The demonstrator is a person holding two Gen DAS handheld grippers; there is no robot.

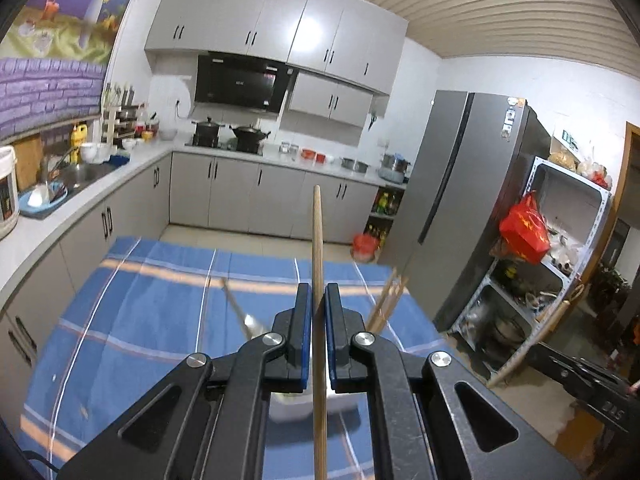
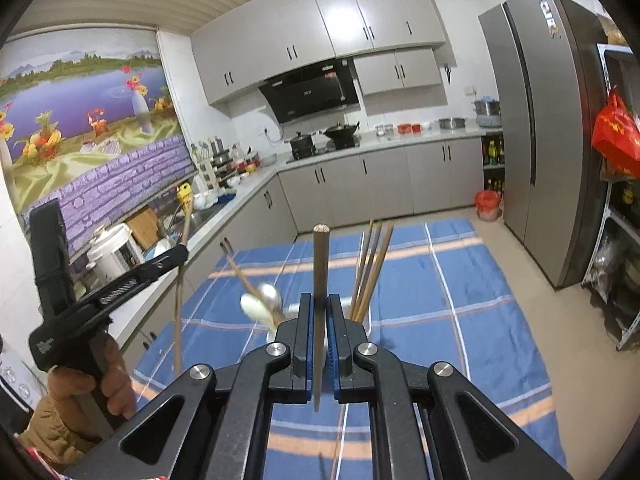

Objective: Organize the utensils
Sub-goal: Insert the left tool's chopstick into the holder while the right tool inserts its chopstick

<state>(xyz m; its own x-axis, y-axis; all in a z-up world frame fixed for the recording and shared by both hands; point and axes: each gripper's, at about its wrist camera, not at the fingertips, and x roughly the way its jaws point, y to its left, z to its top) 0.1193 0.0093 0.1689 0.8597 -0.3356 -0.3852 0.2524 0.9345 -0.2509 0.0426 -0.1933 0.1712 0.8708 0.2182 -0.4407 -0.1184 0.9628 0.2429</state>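
A: Left wrist view first. What has the left gripper got?

B: Its jaws are clamped on a pale wooden chopstick, round in section, standing nearly upright between the blue pads. Below sits a white holder, blurred, with more chopsticks fanning out of it and a wooden-handled spoon leaning left.

A: Room around it?

B: The blue striped tablecloth lies open on the left and at the far side. The table's far edge faces bare floor, then grey cabinets; the steel fridge stands off to the right.

A: Right wrist view?

B: The right gripper is closed on a darker chopstick, blunt-ended and upright. The holder is just behind the fingers, mostly hidden; a white spoon bowl shows, smeared. At left, a hand grips the other tool's handle, its stick hanging over the cloth's left edge. The cloth to the right is open up to its edge beside the tan floor.
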